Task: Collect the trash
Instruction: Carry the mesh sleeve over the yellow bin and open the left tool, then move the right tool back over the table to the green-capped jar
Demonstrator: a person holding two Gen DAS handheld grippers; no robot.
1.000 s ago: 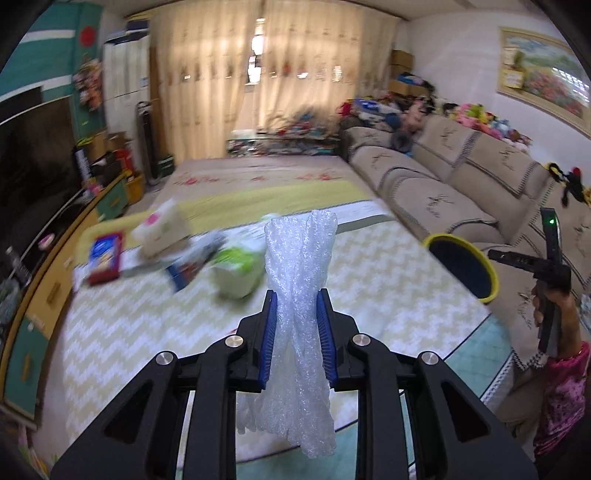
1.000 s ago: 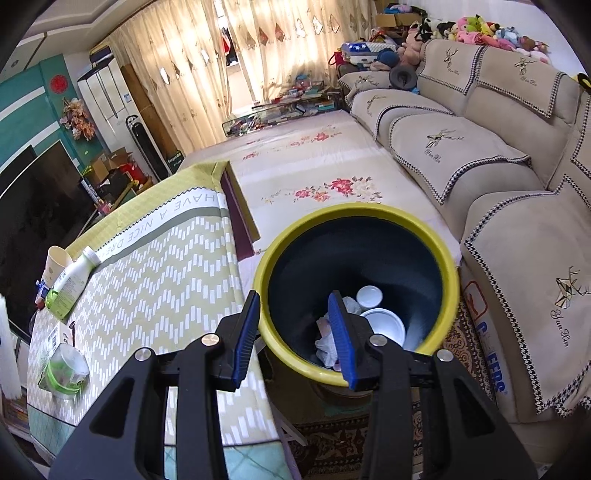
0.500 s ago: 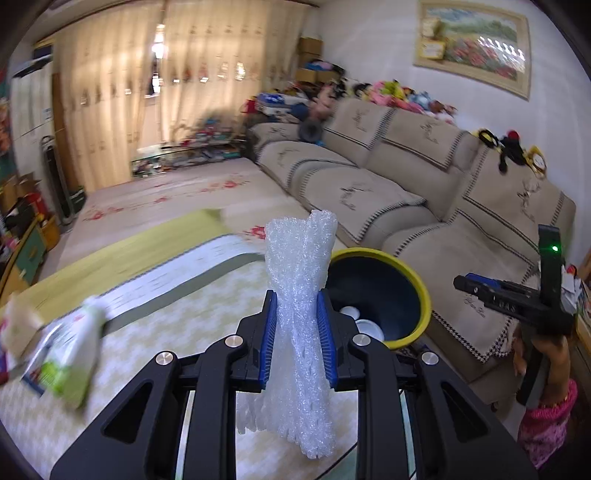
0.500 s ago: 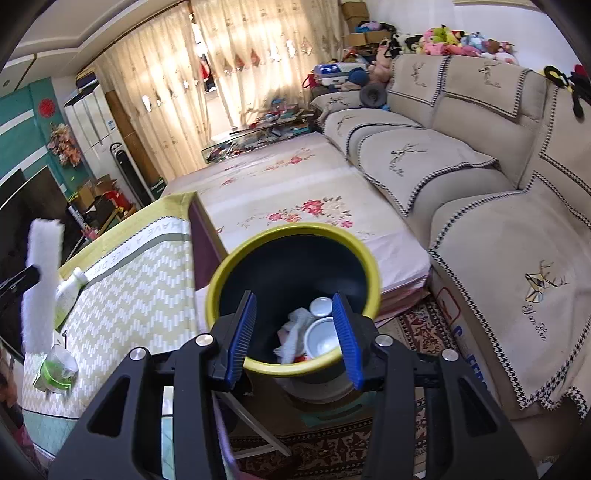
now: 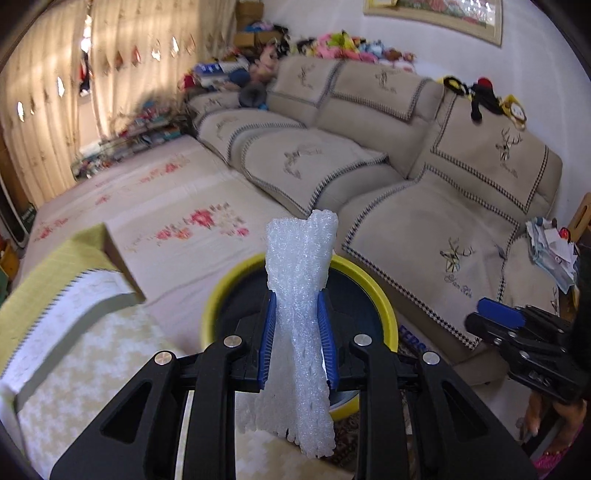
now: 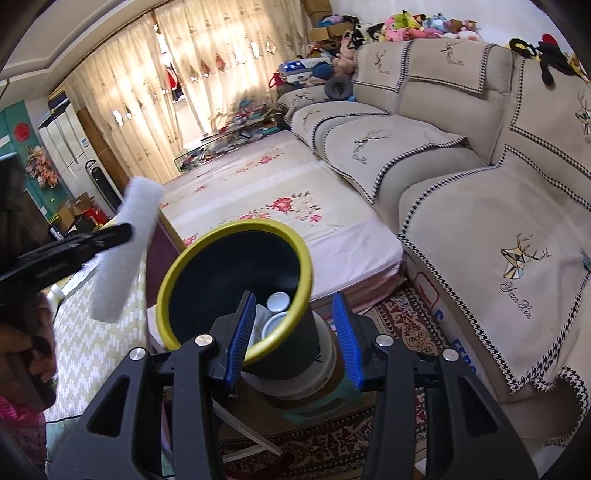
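A home living room: a beige sofa (image 6: 461,158), plush toys (image 6: 417,27), window curtains (image 6: 207,74) and a patterned rug (image 6: 402,325).

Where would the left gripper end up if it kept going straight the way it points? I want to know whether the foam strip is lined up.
Probably the bin: the left gripper, clamping the foam strip, points into its dark opening, though depth is unclear.

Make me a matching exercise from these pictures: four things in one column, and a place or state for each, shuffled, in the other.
1. foam sheet
2. trash bin
3. right claw
4. plush toys

a. open, holding nothing
b. along the top of the sofa back
c. pinched in the left claw
d. yellow-rimmed, cups inside

Pairs: 1-c, 2-d, 3-a, 4-b
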